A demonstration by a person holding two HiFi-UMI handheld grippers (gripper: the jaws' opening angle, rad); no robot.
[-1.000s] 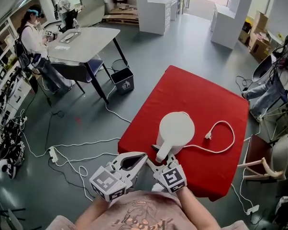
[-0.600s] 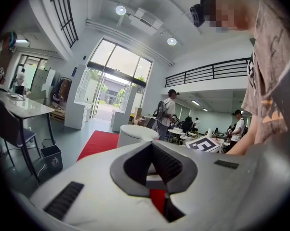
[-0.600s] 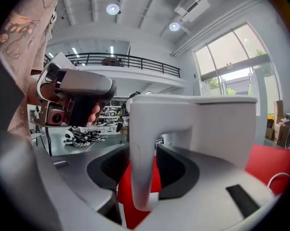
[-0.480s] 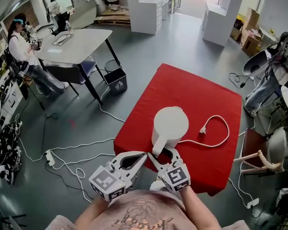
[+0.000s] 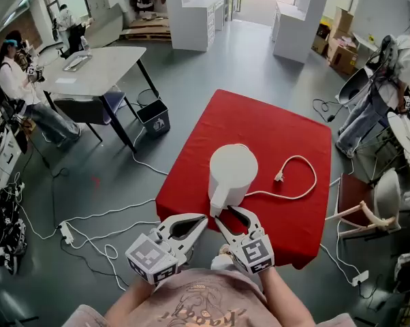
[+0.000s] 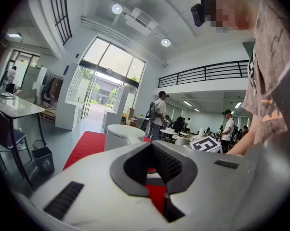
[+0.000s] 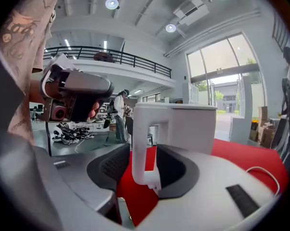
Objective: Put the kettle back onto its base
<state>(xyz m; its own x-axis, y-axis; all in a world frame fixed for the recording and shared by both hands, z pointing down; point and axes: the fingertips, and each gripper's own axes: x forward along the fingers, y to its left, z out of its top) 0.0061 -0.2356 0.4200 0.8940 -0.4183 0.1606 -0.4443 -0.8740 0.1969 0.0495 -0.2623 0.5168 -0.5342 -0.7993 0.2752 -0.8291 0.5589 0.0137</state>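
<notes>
The white kettle (image 5: 233, 171) stands on the red bench (image 5: 273, 125), its cord (image 5: 314, 179) looping away to the kettle's right; any base beneath it is hidden. The kettle's handle (image 7: 144, 143) is upright and faces the person, between the spread jaws of the right tool (image 5: 231, 212), which straddle it without visibly pinching. The left tool (image 5: 205, 219), tips together and empty, hangs just left of the handle, so the right tool looks better placed to move the kettle.

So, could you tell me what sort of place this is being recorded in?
Likely an open lab or workshop hall rather than a kitchen: the kettle sits on a red-covered table on a bare grey floor strewn with cables, with a railed mezzanine above.
</notes>
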